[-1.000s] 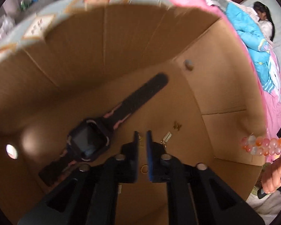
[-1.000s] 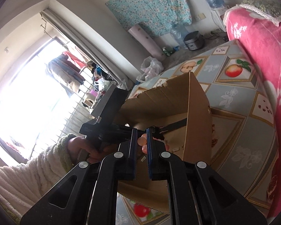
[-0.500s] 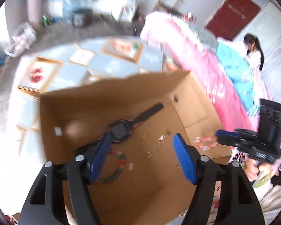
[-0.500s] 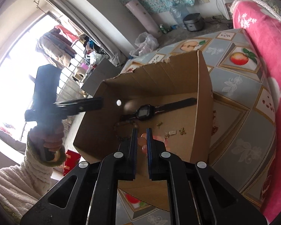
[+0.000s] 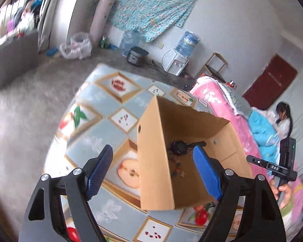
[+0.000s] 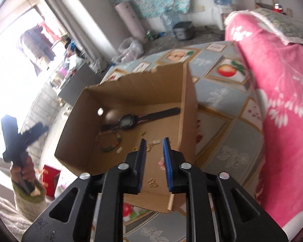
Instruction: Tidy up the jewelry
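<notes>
while the right hand-held gripper [image 6: 154, 157] hangs over the cardboard box [image 6: 129, 88] w/ jaws apart, nothing btwn them, the left hand-held gripper [image 5: 153, 171] is spread wide & empty. bead bracelet [image 6: 109, 142] & small gold bits lie on box floor, black watch [image 6: 129, 121] farther back.

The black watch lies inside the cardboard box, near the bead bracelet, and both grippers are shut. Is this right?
Not quite. The watch does lie in the box near the bracelet, but both wrist views show the left gripper and right gripper open.
</notes>
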`<state>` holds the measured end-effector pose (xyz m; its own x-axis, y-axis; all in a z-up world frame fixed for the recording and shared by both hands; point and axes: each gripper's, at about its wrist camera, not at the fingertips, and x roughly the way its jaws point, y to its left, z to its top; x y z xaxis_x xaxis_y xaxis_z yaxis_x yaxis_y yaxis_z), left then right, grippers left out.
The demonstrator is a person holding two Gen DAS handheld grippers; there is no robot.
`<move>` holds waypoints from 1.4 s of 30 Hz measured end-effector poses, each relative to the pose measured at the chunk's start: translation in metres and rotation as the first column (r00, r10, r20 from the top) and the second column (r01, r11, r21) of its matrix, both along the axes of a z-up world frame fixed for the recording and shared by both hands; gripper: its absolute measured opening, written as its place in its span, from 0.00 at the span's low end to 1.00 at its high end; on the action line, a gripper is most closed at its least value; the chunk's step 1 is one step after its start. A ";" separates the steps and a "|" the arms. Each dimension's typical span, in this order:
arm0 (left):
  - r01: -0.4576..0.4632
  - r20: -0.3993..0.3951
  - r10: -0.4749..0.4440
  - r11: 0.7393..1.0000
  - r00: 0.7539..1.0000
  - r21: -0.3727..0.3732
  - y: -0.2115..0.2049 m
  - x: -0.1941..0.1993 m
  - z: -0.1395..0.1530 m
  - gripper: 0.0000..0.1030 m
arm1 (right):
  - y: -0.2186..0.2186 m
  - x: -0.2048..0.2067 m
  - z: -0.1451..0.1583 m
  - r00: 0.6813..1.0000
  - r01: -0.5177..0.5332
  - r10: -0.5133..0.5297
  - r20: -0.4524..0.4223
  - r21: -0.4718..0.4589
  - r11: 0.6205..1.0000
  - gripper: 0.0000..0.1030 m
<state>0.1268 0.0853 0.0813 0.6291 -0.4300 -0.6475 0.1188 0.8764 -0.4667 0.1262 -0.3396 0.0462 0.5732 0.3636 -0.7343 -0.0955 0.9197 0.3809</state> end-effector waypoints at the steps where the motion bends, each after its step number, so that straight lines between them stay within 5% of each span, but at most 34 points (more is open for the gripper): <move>1: -0.003 -0.017 0.002 0.999 1.000 -0.040 0.002 0.000 -0.007 0.77 | -0.005 -0.005 0.002 0.999 0.041 -0.041 0.020 -0.009 0.999 0.30; 3: 0.010 -0.058 -0.019 0.987 0.998 -0.160 0.007 -0.004 -0.022 0.77 | -0.018 -0.013 0.002 0.992 0.120 -0.119 0.045 -0.008 0.993 0.53; 4: 0.016 -0.073 -0.032 0.978 0.997 -0.206 0.004 -0.005 -0.029 0.77 | -0.023 -0.015 0.001 0.988 0.148 -0.148 0.044 0.005 0.989 0.57; 7: 0.040 -0.127 -0.091 0.933 0.988 -0.358 -0.004 -0.005 -0.050 0.77 | -0.037 -0.018 -0.020 0.983 0.185 -0.182 -0.033 0.127 0.975 0.58; 11: 0.065 -0.178 -0.156 0.900 0.972 -0.432 -0.022 -0.005 -0.068 0.77 | -0.033 -0.011 -0.049 0.981 0.146 -0.108 -0.160 0.248 0.958 0.58; 14: 0.066 -0.188 -0.159 0.904 0.969 -0.423 -0.033 -0.009 -0.074 0.78 | -0.020 -0.007 -0.061 0.979 0.107 -0.053 -0.197 0.272 0.956 0.60; 23: 0.072 -0.153 -0.123 0.949 0.981 -0.307 -0.049 -0.027 -0.066 0.78 | 0.004 -0.009 -0.050 0.985 0.053 -0.034 -0.170 0.110 0.992 0.60; 27: 0.085 -0.154 -0.138 0.947 0.978 -0.308 -0.051 -0.049 -0.066 0.79 | 0.004 -0.024 -0.050 0.984 0.063 -0.051 -0.169 0.062 0.996 0.60; 42: 0.108 -0.114 -0.145 0.954 0.983 -0.278 -0.057 -0.131 -0.071 0.81 | -0.002 -0.116 -0.054 0.989 0.106 -0.094 -0.115 0.105 0.989 0.60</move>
